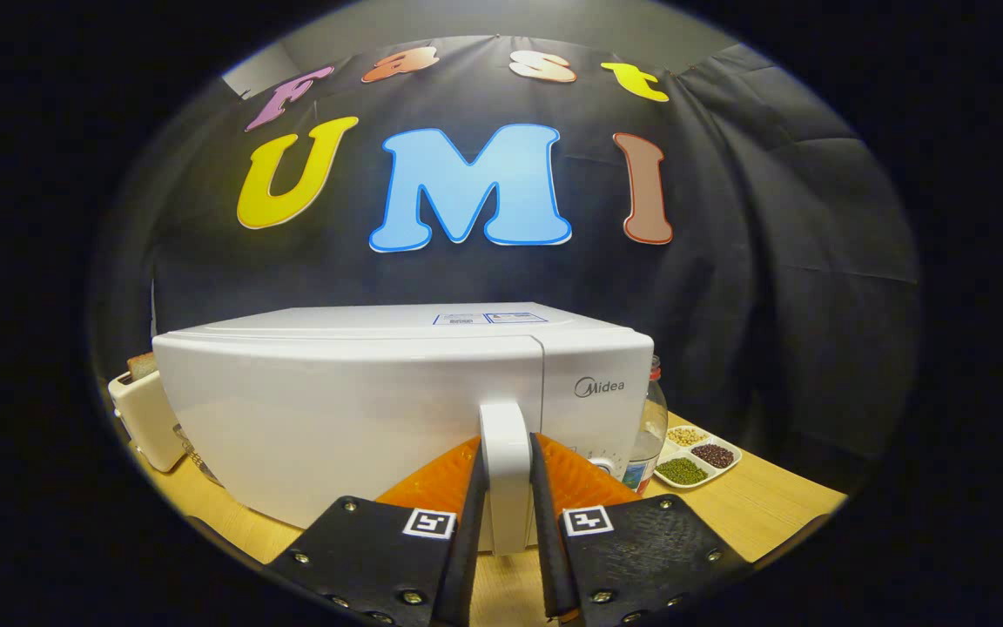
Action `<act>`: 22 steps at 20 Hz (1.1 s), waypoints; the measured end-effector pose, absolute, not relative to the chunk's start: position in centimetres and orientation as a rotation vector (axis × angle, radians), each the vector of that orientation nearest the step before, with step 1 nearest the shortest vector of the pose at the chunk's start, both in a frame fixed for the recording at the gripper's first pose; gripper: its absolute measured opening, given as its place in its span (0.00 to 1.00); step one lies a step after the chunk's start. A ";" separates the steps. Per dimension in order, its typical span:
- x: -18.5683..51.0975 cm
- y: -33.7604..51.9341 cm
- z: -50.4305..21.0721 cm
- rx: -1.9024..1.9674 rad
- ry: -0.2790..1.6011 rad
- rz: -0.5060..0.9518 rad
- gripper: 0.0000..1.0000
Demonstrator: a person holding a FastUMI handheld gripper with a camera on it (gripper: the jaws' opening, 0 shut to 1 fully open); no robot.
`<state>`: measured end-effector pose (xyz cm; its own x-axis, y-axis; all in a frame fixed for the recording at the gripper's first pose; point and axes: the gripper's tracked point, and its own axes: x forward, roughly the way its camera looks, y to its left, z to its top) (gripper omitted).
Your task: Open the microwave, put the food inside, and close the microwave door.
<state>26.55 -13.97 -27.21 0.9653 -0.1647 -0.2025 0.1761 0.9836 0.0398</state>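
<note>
Glossy white plastic microwave (362, 409), matt wood-grain table (763, 514), textured black plastic gripper (508, 488).

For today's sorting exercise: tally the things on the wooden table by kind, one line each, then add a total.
Microwave, door shut, gripper clamped on its handle: 1
Toaster holding bread: 1
Bottle: 1
Divided tray of beans: 1
Total: 4

Wooden table (780, 514), microwave (380, 409), toaster (146, 416), bottle (648, 431), bean tray (698, 459)
</note>
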 end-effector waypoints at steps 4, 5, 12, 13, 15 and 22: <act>26.3 -13.8 -27.2 0.096 0.256 -0.125 0.13; 26.1 -13.9 -27.3 0.088 0.262 -0.121 0.12; 23.7 -13.3 -27.2 0.047 0.296 -0.138 0.12; 22.4 -13.0 -26.9 0.027 0.293 -0.140 0.12; 19.9 -12.1 -26.8 0.039 0.295 -0.129 0.12; 11.9 -7.1 -26.3 0.075 0.274 -0.040 0.12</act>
